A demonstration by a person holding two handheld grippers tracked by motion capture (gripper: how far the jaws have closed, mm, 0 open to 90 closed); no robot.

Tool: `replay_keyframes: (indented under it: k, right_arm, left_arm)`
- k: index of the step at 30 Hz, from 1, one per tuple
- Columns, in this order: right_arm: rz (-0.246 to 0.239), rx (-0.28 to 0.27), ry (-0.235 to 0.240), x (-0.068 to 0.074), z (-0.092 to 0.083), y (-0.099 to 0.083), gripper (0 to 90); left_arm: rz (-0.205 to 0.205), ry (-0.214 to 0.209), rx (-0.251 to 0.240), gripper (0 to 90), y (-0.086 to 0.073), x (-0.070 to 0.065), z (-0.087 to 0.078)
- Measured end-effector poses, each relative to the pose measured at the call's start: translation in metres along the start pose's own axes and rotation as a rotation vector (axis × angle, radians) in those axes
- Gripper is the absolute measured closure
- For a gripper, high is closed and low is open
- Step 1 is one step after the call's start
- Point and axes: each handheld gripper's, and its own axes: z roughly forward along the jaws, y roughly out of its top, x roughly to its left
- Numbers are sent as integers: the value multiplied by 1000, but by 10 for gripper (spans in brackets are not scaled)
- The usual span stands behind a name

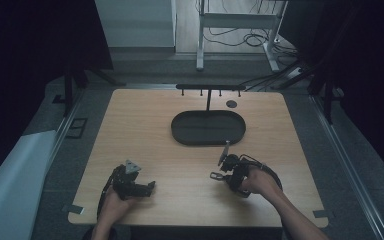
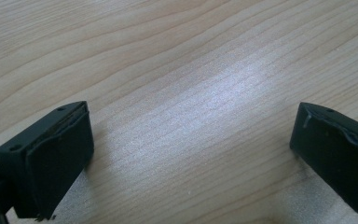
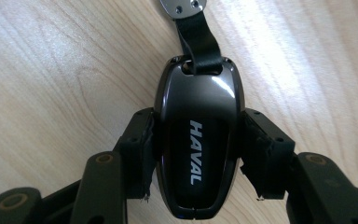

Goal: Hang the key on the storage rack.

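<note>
The right gripper [image 3: 196, 154] clamps the key fob [image 3: 198, 140] near the table's [image 1: 145, 125] front edge, the left gripper [image 2: 191, 154] gapes empty; next, probably lift it toward the tray [image 1: 180, 135].

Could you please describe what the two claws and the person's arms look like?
Both claws are black. The left claw carries a grey three-cornered plate; its pads are black and frayed. The right claw trails looping black cables. The forearms are bare.

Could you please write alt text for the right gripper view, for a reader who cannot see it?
A glossy black oval car key fob with white "HAVAL" lettering is clamped on both sides between the black tongs of the right gripper, above a pale wooden table. A black fabric strap runs from the fob's top to a small metal tab at the upper edge.
</note>
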Motion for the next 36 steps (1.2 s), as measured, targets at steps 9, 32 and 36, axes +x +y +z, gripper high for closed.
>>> replay_keyframes:
  k: [9, 32, 36]
  right_arm:
    - [12, -47, -3, -14, -33, -3, 488]
    - [125, -134, -10, -71, -110, -1, 489]
    - [162, -142, -14, -86, -124, 3, 489]
  left_arm:
    - [0, 1, 0, 0, 0, 0, 0]
    - [0, 3, -4, 0, 0, 0, 0]
    - [0, 0, -1, 0, 0, 0, 0]
